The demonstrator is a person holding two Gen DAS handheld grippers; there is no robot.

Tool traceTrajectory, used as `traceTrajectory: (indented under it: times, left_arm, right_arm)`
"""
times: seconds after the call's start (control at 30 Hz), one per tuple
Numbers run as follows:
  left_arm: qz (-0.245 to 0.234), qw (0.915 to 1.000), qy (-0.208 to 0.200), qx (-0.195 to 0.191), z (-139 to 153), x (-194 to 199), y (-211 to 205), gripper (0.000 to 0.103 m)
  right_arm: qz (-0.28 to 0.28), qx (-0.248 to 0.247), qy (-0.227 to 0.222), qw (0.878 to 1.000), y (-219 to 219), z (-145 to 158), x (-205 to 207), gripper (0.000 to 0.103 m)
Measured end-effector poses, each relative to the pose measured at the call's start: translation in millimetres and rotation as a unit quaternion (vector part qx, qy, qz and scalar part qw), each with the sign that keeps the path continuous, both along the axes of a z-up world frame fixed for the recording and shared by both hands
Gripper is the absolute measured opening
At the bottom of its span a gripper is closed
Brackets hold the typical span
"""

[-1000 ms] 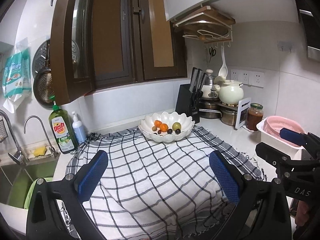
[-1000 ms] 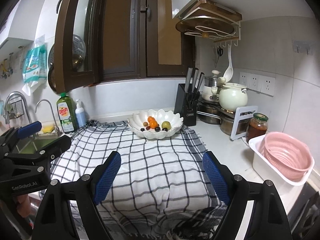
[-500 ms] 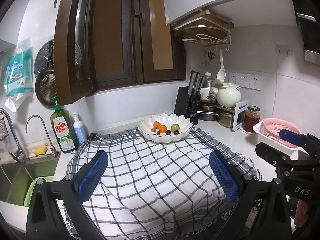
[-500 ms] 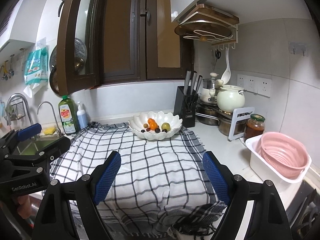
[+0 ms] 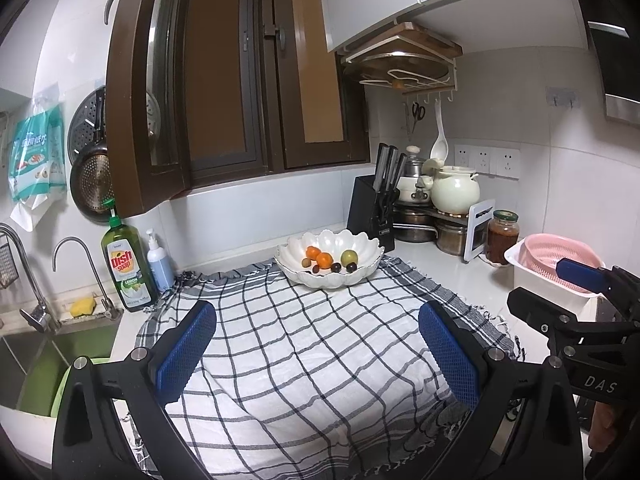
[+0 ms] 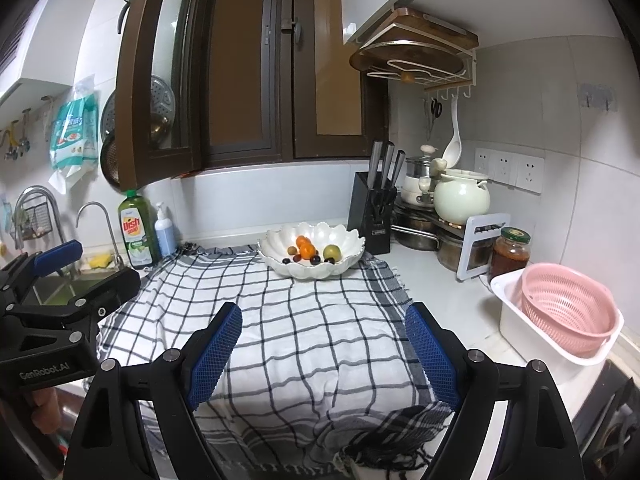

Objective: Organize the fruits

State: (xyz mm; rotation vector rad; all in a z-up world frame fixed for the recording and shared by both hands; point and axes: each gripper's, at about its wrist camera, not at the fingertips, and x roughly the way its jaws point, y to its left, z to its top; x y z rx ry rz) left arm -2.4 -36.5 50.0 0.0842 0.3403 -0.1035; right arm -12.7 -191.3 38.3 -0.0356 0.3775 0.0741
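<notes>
Left wrist view: left gripper point(image 5: 318, 354) low over the checked cloth point(image 5: 304, 344), jaws spread wide, nothing between the two blue pads. Right gripper point(image 5: 576, 292) shows at the right edge beside the pink colander point(image 5: 560, 256).

Right wrist view: right gripper point(image 6: 324, 354) likewise over the near part of the cloth point(image 6: 300, 320), jaws wide apart and empty.

Fruit all sits in one white scalloped bowl point(image 5: 360, 246), which rests on the far edge of the cloth, just in front of the knife block point(image 5: 370, 208). Well apart from both grippers.

Count in the bowl, left wrist view:
- two orange fruits point(image 5: 320, 256), touching
- one green round fruit point(image 5: 349, 256)
- three dark grape-like fruits point(image 5: 344, 267) along the front
- one small brownish fruit point(image 5: 306, 263), left side

Other items on the bench, one each: green dish soap bottle point(image 5: 126, 264), pump bottle point(image 5: 159, 260) beside it, brown jar point(image 5: 502, 236), pink colander in a white tub point(image 6: 532, 336). Three knife handles stand in the block. Stacked pots to the right of the block; exact number unclear.
</notes>
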Motion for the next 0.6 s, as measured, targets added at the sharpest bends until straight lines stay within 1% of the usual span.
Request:
traceTrajectory:
  times: [0.6]
  left_arm:
    - [-0.003,1.0000,0.009,-0.003,-0.8,6.4,-1.1,0.103]
  right_arm:
    - [0.000,0.001,0.002,1.000,-3.0,-0.7,0.3,0.085]
